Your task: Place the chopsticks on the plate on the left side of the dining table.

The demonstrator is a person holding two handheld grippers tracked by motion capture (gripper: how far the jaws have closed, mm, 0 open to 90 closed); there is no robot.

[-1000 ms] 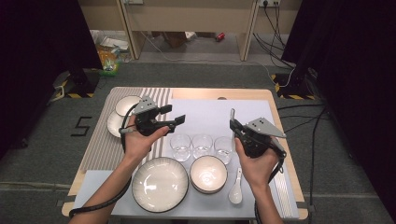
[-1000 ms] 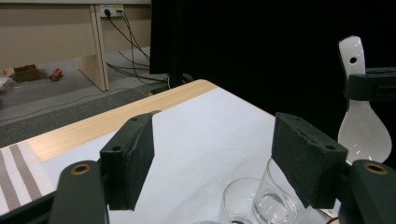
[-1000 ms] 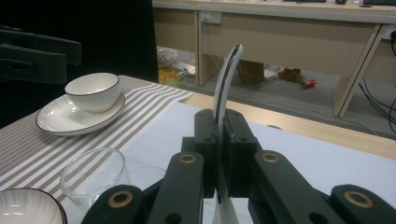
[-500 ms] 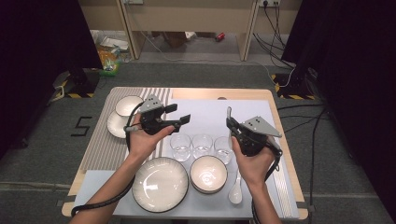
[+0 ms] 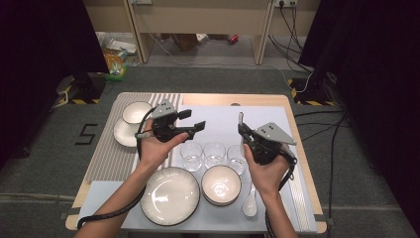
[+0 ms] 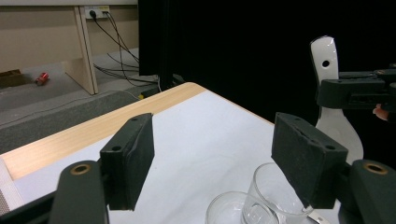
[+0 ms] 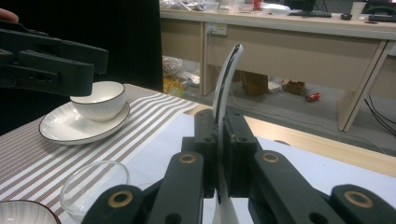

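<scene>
My right gripper (image 5: 243, 133) is shut on a white ceramic spoon (image 5: 241, 120) and holds it upright above the white mat, handle pointing up. In the right gripper view the spoon (image 7: 227, 77) rises edge-on from between the closed pads of that gripper (image 7: 223, 135). My left gripper (image 5: 194, 120) hovers open over the mat's left part, nothing between its pads (image 6: 130, 161). The left gripper view shows the left gripper (image 6: 212, 154), beyond it the spoon (image 6: 327, 70) and the right gripper (image 6: 357, 88). Three clear glasses (image 5: 214, 152) stand in a row below both grippers.
A large plate (image 5: 170, 195), a bowl (image 5: 221, 184) and a second white spoon (image 5: 250, 203) lie at the table's near edge. A small bowl (image 5: 135, 112) and a saucer (image 5: 123, 134) sit on the striped mat (image 5: 106, 158) at the left. Open mat lies behind the glasses.
My left gripper has drifted slightly to the right, still open. The right gripper keeps its place with the spoon upright in it.
</scene>
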